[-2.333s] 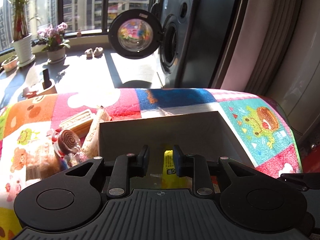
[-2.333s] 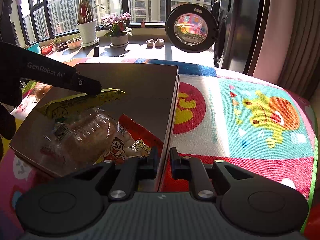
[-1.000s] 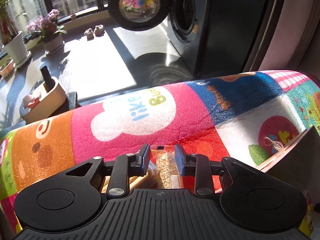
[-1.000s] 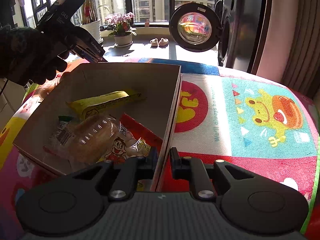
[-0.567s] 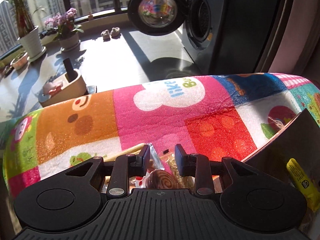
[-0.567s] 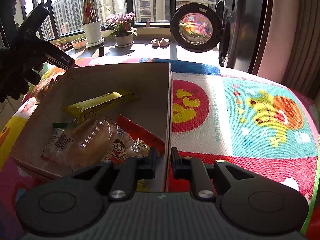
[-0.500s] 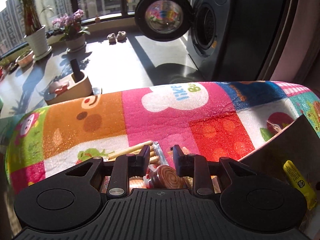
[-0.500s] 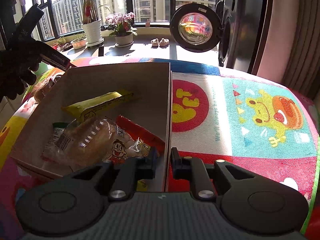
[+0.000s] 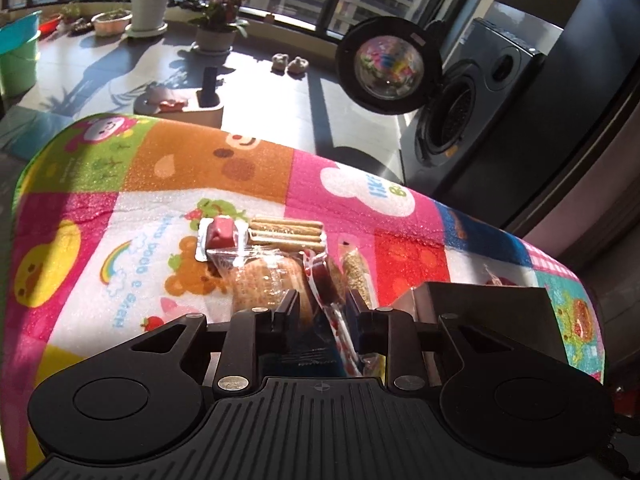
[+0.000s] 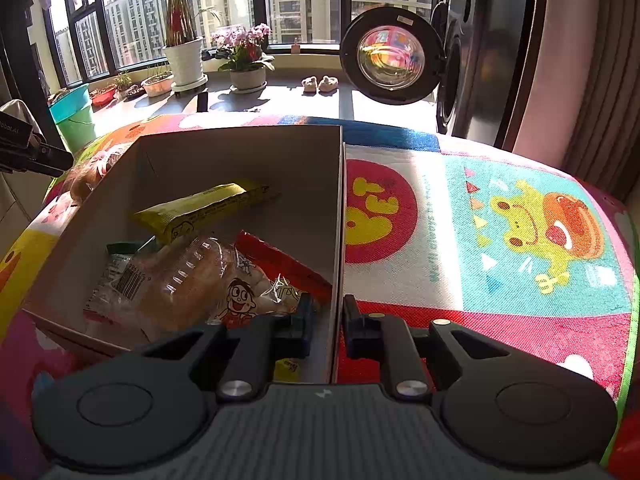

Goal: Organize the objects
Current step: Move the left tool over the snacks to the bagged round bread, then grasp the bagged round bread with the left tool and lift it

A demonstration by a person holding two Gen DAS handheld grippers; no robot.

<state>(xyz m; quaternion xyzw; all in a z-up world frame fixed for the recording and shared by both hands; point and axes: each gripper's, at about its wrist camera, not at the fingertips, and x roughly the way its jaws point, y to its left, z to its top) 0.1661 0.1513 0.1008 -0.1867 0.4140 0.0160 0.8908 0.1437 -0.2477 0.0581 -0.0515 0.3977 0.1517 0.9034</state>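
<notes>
In the left wrist view my left gripper hangs over a heap of snacks on the colourful mat, shut on a clear-wrapped swirl cake packet that stands edge-on between its fingers. Under it lie a wrapped bun, a biscuit-stick pack with pink dip and a grain packet. The cardboard box is just to the right. In the right wrist view my right gripper is shut on the box's right wall. Inside lie a yellow packet, a bread packet and a red packet.
The mat's far edge drops to a sunlit floor. Beyond it are a washing machine with its round door open, flower pots and a green bucket. The left tool's black body pokes in at the left edge of the right wrist view.
My left gripper rose and rolled, carrying the swirl cake packet, which now stands edge-on; more of the mat's left side shows. The right gripper and box kept still.
</notes>
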